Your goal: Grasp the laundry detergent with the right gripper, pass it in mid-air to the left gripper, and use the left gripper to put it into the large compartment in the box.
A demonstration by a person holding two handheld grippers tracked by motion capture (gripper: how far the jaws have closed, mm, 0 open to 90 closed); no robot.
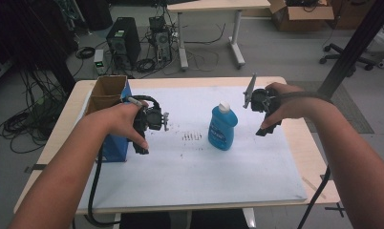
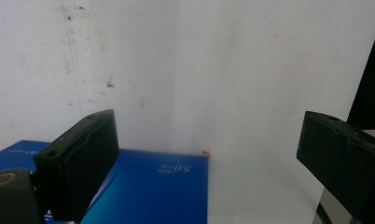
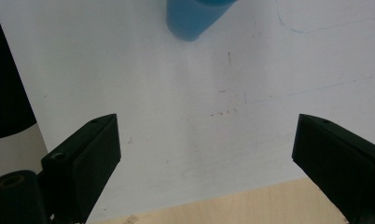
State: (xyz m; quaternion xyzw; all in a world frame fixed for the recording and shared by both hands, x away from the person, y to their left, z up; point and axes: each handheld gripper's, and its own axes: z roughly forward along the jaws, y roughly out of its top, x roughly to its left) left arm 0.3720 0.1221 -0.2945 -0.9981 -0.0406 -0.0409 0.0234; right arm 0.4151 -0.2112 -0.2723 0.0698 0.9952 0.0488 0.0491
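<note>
A blue bottle [image 1: 222, 128] with a white cap stands upright near the middle of the white mat [image 1: 195, 167]. Its base [image 3: 192, 18] shows at the top of the right gripper view. A blue box [image 1: 114, 143] with an open cardboard top stands at the mat's left edge; its blue side [image 2: 153, 186] lies below the left jaws. My left gripper [image 1: 141, 145] hovers beside the box, open and empty [image 2: 209, 158]. My right gripper [image 1: 268, 128] hangs right of the bottle, apart from it, open with nothing between its jaws [image 3: 206, 154].
The wooden table edge [image 3: 251, 205] lies just below the right gripper. A second table [image 1: 214, 5], computer towers [image 1: 123, 40], tangled cables and a cardboard box [image 1: 302, 14] stand on the floor behind. A black post [image 1: 355, 45] rises at the right.
</note>
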